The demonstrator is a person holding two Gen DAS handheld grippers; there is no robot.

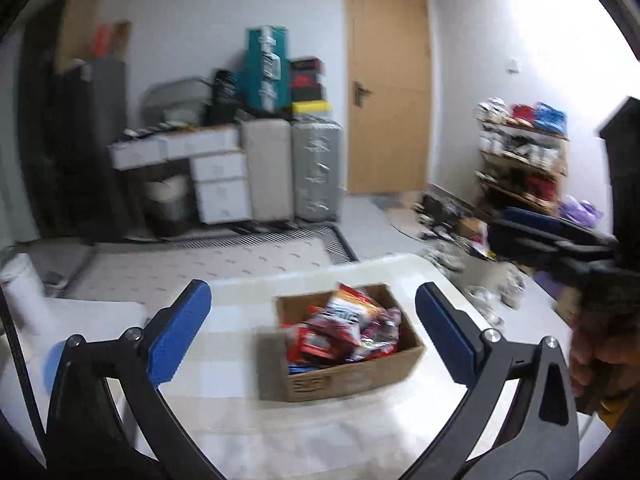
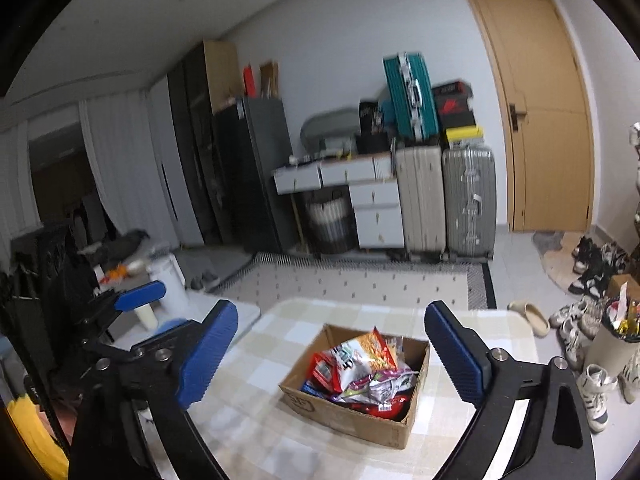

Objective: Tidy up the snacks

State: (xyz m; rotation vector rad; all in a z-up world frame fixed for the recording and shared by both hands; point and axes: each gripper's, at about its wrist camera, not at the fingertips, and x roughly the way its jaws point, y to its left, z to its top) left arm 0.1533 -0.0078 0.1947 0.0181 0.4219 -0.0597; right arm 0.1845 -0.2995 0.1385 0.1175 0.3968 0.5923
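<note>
Checked table (image 2: 256, 364) — snack box (image 2: 352, 412) centred, suitcases (image 2: 444, 200) beyond.

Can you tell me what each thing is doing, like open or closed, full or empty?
Cardboard box: open on top, full of snack packets.
Snack packets: piled loosely inside the box.
Left claw: open, holding nothing.
Right claw: open, holding nothing.
Wooden door: closed.
White drawers: closed.
Silver suitcase: upright, closed.

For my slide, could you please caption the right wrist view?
Open right gripper above a cardboard box of snack packets.
</note>
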